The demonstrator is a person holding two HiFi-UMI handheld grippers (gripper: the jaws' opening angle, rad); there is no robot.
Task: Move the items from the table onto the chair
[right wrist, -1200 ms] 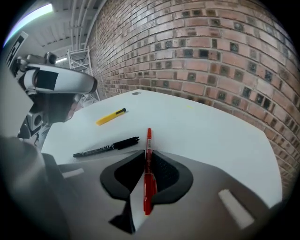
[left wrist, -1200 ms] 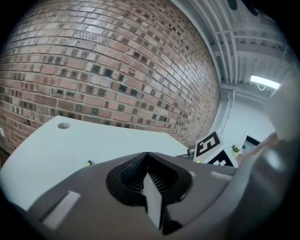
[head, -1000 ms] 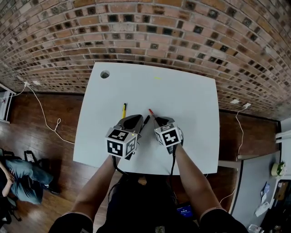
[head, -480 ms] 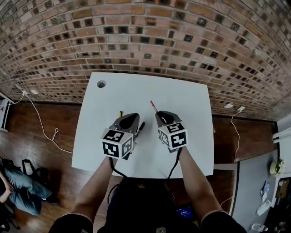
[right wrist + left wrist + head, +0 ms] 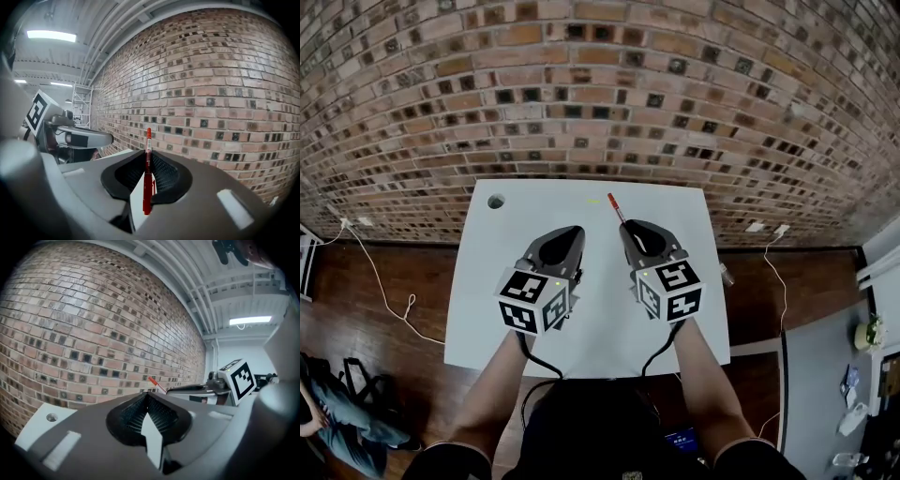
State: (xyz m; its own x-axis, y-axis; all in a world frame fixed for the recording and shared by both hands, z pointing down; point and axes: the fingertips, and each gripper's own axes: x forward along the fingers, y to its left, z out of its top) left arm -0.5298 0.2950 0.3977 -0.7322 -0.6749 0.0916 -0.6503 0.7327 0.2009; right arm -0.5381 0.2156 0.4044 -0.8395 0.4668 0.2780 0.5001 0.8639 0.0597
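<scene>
Right gripper view: red pen (image 5: 147,183) seemingly pinched between fingers (image 5: 167,176).

Light was even and fairly bright. A ceiling strip light (image 5: 251,320) glowed at two o'clock in the left gripper view, and another strip light (image 5: 51,35) at ten o'clock in the right gripper view (both slightly blown out). Fisheye distortion bowed the brick wall (image 5: 600,94), and the gripper views had black corners. Shadows on the white table (image 5: 534,211) were soft. The red pen (image 5: 148,178) blurred near the lens.
</scene>
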